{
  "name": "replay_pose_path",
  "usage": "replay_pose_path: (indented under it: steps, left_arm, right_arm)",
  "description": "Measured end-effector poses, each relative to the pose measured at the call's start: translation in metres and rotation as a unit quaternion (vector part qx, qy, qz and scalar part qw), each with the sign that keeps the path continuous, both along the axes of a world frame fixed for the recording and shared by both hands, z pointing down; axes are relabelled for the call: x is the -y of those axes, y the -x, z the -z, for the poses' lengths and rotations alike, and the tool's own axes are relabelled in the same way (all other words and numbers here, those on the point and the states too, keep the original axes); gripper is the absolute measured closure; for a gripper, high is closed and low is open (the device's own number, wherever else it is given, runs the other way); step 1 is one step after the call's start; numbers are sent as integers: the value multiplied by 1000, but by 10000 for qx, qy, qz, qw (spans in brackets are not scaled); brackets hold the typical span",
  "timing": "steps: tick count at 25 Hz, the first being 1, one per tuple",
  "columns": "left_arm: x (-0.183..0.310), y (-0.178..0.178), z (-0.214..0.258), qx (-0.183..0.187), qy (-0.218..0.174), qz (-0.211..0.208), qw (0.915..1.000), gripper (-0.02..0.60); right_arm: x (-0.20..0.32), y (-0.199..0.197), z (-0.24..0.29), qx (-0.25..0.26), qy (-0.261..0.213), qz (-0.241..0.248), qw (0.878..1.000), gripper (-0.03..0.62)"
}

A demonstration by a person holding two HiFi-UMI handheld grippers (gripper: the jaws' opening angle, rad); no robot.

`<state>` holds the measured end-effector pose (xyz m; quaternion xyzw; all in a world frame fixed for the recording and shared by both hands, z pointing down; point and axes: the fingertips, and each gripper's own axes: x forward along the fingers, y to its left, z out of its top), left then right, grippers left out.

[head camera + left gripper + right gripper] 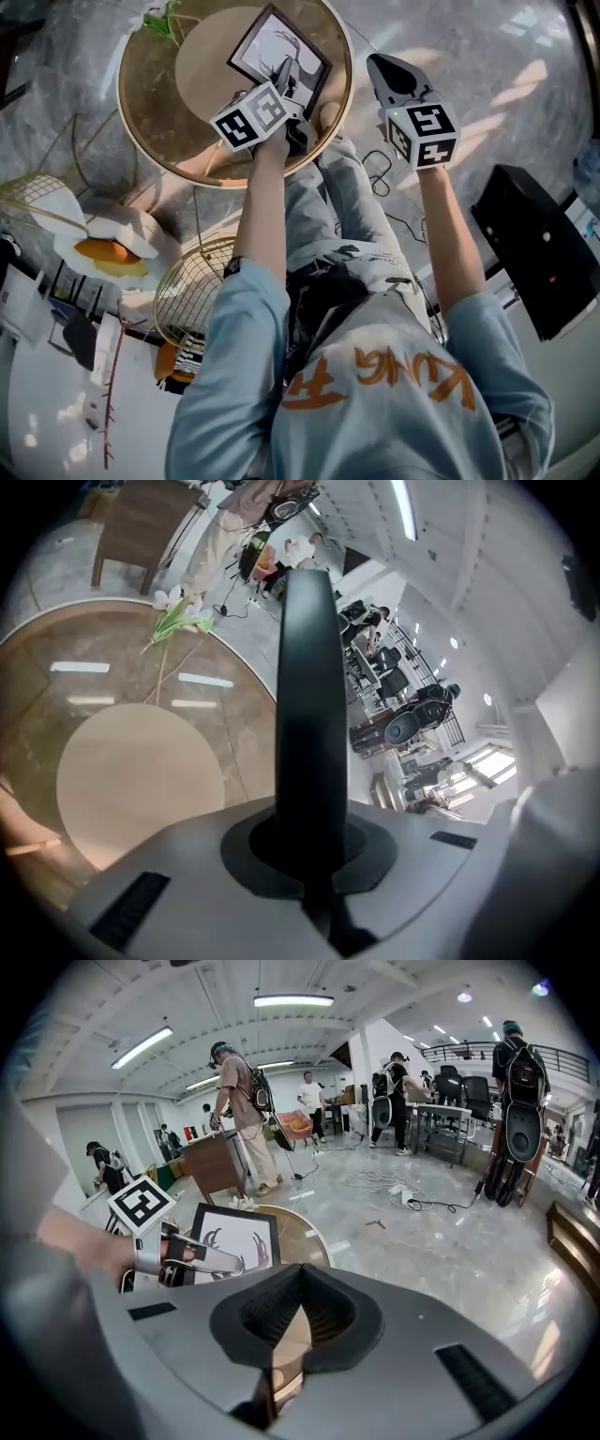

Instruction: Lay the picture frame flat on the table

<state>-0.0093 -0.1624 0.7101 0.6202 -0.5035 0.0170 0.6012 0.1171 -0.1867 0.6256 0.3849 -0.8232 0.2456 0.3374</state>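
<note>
The picture frame [272,49], black-edged with a white drawing, stands tilted over the round table [131,103]. My left gripper [292,82] is shut on the frame's near edge. In the left gripper view that edge is a black bar [309,696] rising straight out of my shut left gripper [309,841]. The right gripper view shows the frame [230,1237] nearly upright, with the left gripper [192,1258] on its side. My right gripper [377,62] hangs just right of the table, shut and holding nothing [300,1271].
A white flower with a green stem [159,21] lies at the table's far edge [183,621]. Wire baskets [192,286] stand on the floor at the left, a black box [544,244] at the right, cables [380,173] between. People stand in the background [239,1101].
</note>
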Motion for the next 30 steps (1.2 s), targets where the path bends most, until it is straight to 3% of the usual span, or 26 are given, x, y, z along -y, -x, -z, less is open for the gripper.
replay_pose_path:
  steps: [6,18,23,30]
  left_arm:
    - [5,-6,-22,-341,188,114,9992,555]
    - [3,-17,-63,-578,653,-190,9960,545]
    - [3,-8,-74,-882,792,-102,9929,539]
    - [-9,-1,-88,-683,1145,-350,9905,453]
  right_arm:
    - [-1,4,-13,-2,145,11,9999,597]
    - [-4,17,-26,30,299,49,9995,597]
    - [-4,28,-40,24,395,34,9992,597]
    - [-12,40,-41,109,472,106,9988,597]
